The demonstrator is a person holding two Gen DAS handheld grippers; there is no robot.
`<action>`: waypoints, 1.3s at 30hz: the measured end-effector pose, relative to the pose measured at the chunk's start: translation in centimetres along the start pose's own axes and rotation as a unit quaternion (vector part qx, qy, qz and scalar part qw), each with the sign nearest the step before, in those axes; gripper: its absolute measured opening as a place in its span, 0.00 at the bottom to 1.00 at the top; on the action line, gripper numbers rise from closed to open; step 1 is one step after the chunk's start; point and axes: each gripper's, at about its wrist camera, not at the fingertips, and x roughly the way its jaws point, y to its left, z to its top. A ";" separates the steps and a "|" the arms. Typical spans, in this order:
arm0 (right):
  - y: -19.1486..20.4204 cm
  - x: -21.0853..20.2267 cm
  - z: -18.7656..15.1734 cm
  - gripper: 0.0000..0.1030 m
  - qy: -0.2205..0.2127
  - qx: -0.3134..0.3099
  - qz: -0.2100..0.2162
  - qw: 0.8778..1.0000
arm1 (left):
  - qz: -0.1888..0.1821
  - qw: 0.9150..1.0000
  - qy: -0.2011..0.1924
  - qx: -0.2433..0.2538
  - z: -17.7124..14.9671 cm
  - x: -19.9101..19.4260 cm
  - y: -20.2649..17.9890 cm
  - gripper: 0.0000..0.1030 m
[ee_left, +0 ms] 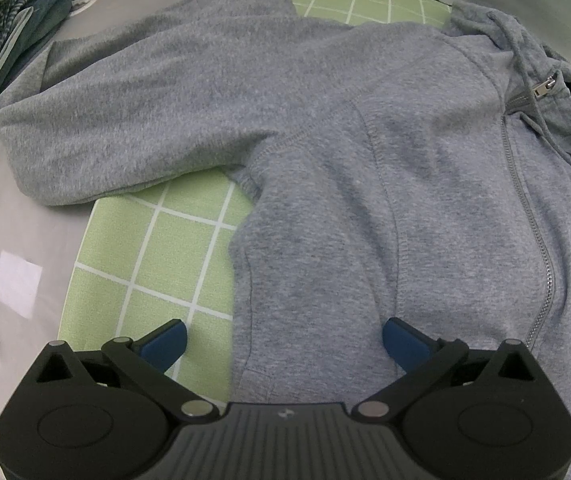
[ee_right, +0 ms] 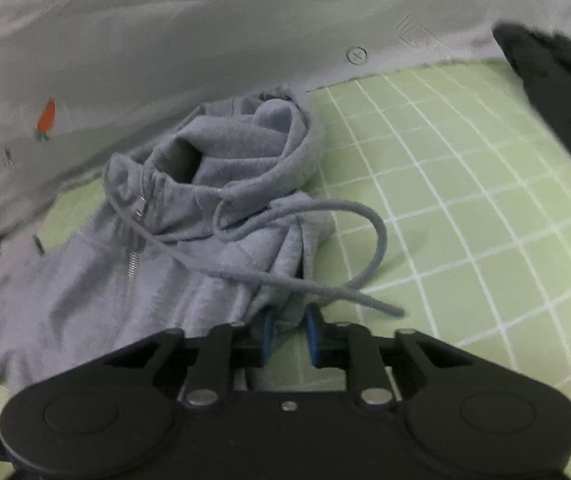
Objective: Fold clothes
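A grey zip-up hoodie (ee_left: pixel 325 160) lies spread on a green grid mat (ee_left: pixel 145 260), its sleeve stretched out to the left. My left gripper (ee_left: pixel 285 344) hovers over the hoodie's side edge, open wide, with one pad above the mat and the other above the fabric. In the right wrist view the hoodie (ee_right: pixel 213 184) shows its crumpled hood, zipper and loose drawstring (ee_right: pixel 325 216). My right gripper (ee_right: pixel 289 336) is shut on a bunched fold of the hoodie's fabric just below the hood.
A pile of checked and dark clothes (ee_left: pixel 9 36) lies at the far left on the grey table (ee_left: pixel 13 248). A dark garment (ee_right: pixel 557 92) rests on the mat (ee_right: pixel 465 200) at the far right. Pale printed cloth (ee_right: pixel 165 40) lies behind the hood.
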 end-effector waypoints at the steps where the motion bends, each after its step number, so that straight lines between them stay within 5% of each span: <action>1: 0.4 0.1 0.0 0.08 -0.002 -0.016 -0.005 1.000 | 0.000 1.000 -0.001 0.000 0.0 0.0 0.0 1.00; 9: 0.3 -2.3 2.0 0.00 -0.077 -0.087 -0.123 0.986 | -0.002 1.000 -0.004 0.003 -0.1 -0.1 0.6 1.00; 12: -0.4 -4.0 4.0 0.00 -0.131 -0.122 -0.176 0.968 | -0.002 1.000 -0.004 0.003 -0.1 -0.1 0.7 1.00; 16: -2.4 -5.8 7.0 0.01 -0.139 -0.094 -0.132 0.977 | -0.001 1.000 -0.004 0.002 -0.1 -0.1 0.9 1.00; 17: -2.8 -5.9 7.1 0.16 -0.138 -0.083 -0.129 0.978 | -0.001 1.000 -0.004 0.002 -0.1 -0.1 1.0 1.00; 18: -3.1 -5.9 6.9 0.49 -0.135 -0.075 -0.128 0.980 | -0.001 1.000 -0.004 0.002 -0.1 -0.2 1.0 1.00; 20: -3.4 -5.4 5.8 0.94 -0.120 -0.075 -0.133 0.981 | -0.001 1.000 -0.006 0.002 -0.1 -0.2 1.2 1.00; 21: -3.5 -5.1 4.8 1.00 -0.112 -0.076 -0.132 0.982 | -0.001 1.000 -0.006 0.002 -0.1 -0.2 1.2 1.00; 28: -2.9 -4.4 -1.0 1.00 -0.063 -0.041 -0.120 0.990 | -0.002 1.000 -0.006 0.006 0.1 -0.2 1.7 1.00; 33: -0.9 -4.2 -1.2 1.00 -0.052 -0.052 -0.087 0.993 | -0.003 1.000 -0.009 0.013 0.2 -0.2 2.9 1.00; 39: 0.9 -2.9 -1.9 0.96 -0.014 -0.055 -0.122 0.991 | -0.004 1.000 -0.025 0.011 -0.3 -0.4 5.5 1.00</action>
